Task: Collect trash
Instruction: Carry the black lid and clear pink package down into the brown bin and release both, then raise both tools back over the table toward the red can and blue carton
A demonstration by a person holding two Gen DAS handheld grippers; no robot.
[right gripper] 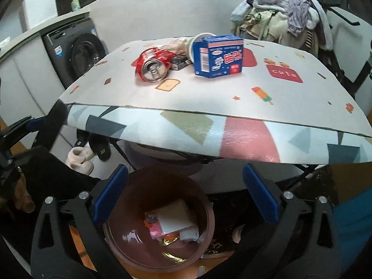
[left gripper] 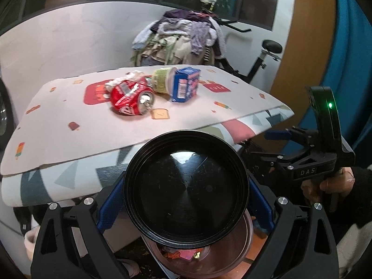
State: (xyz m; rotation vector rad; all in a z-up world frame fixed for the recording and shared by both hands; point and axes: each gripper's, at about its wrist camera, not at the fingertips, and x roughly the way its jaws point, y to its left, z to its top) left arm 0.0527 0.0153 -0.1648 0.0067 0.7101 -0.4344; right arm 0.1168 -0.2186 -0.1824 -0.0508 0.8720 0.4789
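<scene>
My left gripper is shut on a black round bowl, held tilted over a brown bin on the floor. In the right wrist view my right gripper stands open and empty above the same bin, which holds a white card, pink wrappers and gold foil. On the table lie a crushed red can, a blue carton, a tipped paper cup and a crumpled wrapper. The right gripper also shows at the right of the left wrist view.
The table's patterned cloth overhangs the bin's far side. A heap of clothes lies on an exercise bike behind the table. A washing machine stands at the left, and slippers lie under the table.
</scene>
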